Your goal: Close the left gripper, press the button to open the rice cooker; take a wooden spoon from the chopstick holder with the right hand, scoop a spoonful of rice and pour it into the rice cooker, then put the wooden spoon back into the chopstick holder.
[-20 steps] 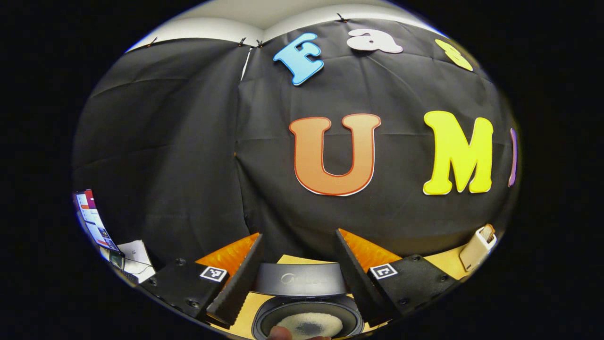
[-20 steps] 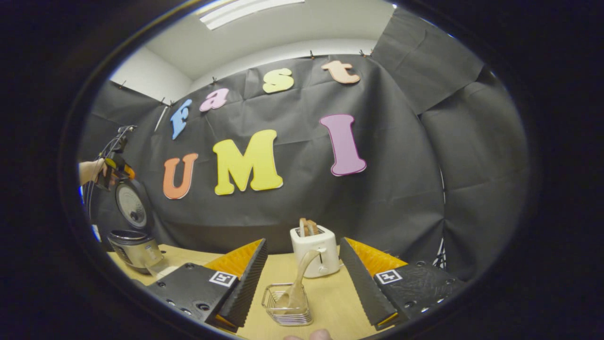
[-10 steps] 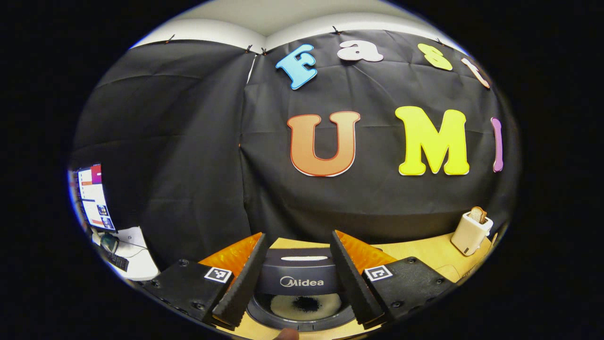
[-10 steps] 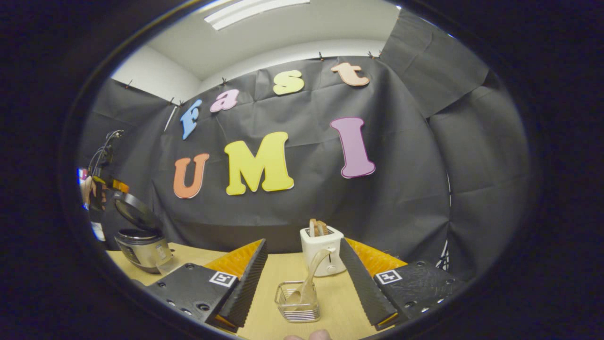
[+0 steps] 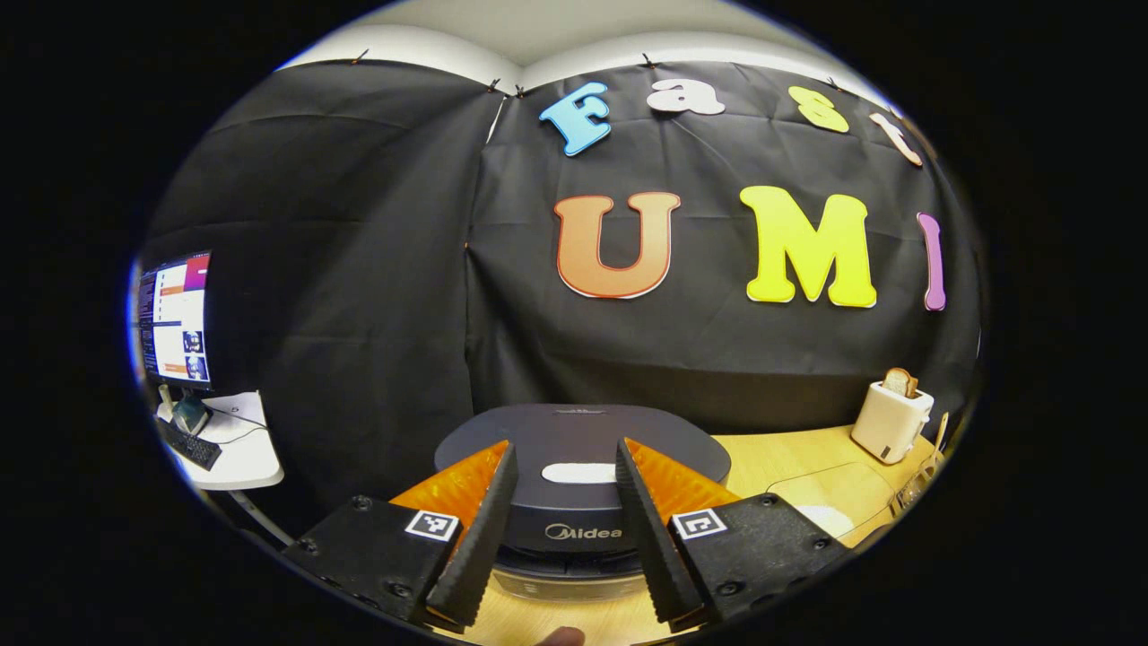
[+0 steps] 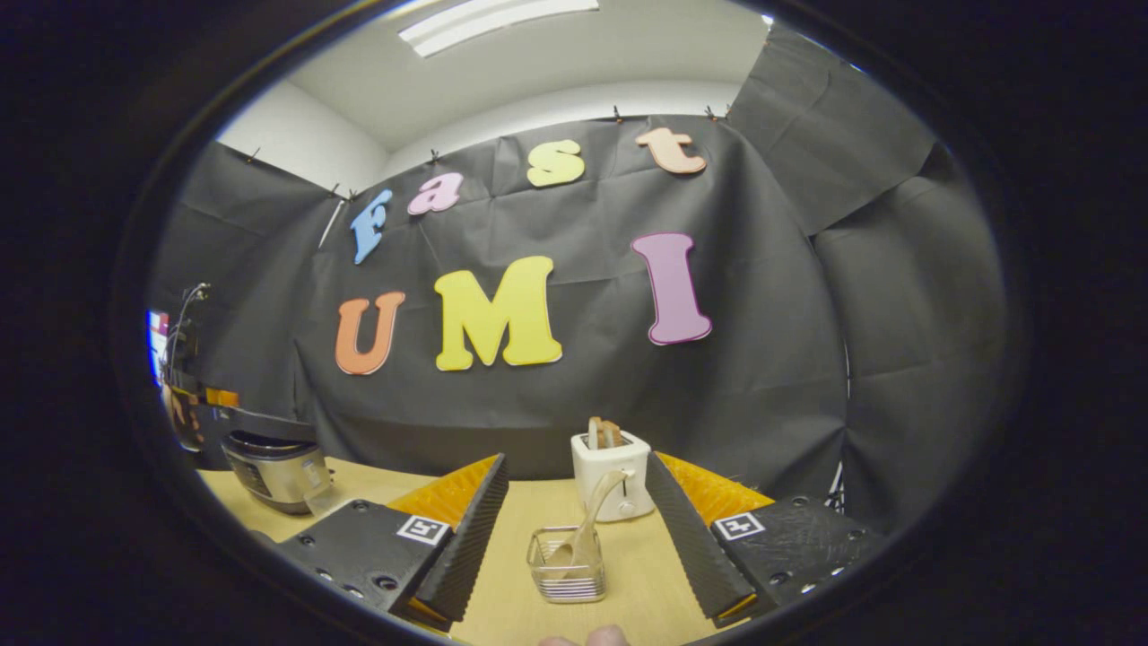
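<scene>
The dark grey rice cooker [image 5: 574,538] sits right under my left gripper [image 5: 563,444], its lid [image 5: 583,431] lying down flat over the pot. The left fingers stand open over the lid's front, either side of its white button [image 5: 578,472], gripping nothing. In the right gripper view the cooker [image 6: 278,471] stands at the far left, with a hand and the left gripper [image 6: 202,408] above it. My right gripper [image 6: 576,458] is open. The wire chopstick holder [image 6: 567,576] stands just ahead between its fingers, and the wooden spoon [image 6: 594,516] leans in it.
A white toaster [image 6: 610,480] with bread stands behind the holder on the wooden table [image 6: 529,619]; it is at the far right [image 5: 891,422] in the left gripper view. A clear container [image 5: 821,502] lies right of the cooker. A lit monitor [image 5: 175,318] stands on a side desk at left.
The cooker's lid has swung from upright down onto the pot, hiding the rice inside. My left gripper came down with it and its fingers narrowed a little. The right gripper barely shifted.
</scene>
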Motion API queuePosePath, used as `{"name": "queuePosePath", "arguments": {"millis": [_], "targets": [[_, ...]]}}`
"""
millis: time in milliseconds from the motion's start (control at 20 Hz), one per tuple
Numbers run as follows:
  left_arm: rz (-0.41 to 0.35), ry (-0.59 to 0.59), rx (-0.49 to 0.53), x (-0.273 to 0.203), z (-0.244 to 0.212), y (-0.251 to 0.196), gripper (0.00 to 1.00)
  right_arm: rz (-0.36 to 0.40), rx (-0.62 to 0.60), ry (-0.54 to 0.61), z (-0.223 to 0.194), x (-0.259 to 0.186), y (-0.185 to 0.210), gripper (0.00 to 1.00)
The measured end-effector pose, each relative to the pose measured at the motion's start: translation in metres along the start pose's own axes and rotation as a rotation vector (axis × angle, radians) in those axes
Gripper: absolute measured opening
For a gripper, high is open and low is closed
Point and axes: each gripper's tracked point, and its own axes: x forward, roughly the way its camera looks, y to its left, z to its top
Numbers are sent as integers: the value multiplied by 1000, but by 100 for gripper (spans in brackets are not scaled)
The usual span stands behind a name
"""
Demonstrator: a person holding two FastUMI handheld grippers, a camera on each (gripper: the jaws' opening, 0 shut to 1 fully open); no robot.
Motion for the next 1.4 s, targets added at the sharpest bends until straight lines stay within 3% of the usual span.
{"name": "queuePosePath", "arguments": {"millis": [250, 500, 700, 750, 800, 900, 1000, 1050, 1150, 1200, 1400], "targets": [[14, 21, 0, -4, -22, 3, 64, 4, -2, 21, -7, -3, 6, 91], [36, 2, 104, -4, -34, 6, 51, 13, 40, 16, -6, 1, 15, 91], [27, -49, 38, -5, -40, 6, 46, 26, 55, 18, -7, 4, 24, 91], [28, -53, 39, -6, -38, 6, 51, 28, 57, 20, -7, 5, 26, 91], [35, -55, 39, -5, -38, 5, 44, 32, 57, 24, -8, 5, 27, 91], [56, -80, 32, -6, -35, 7, 44, 38, 60, 24, -7, 5, 31, 92], [3, -100, -1, -4, -32, -6, 43, 44, 62, 16, -5, 4, 33, 92], [-37, -102, 2, -2, -30, -18, 60, 47, 61, 12, -3, 4, 34, 87], [5, -72, 46, -6, -30, -15, 94, 56, 56, 6, 1, 3, 38, 98], [22, -77, 43, -13, -27, -12, 100, 58, 53, -2, 4, 2, 39, 93], [-60, -98, -24, -53, -7, -65, 98, 90, 64, -35, 14, -1, 52, 95]]}}
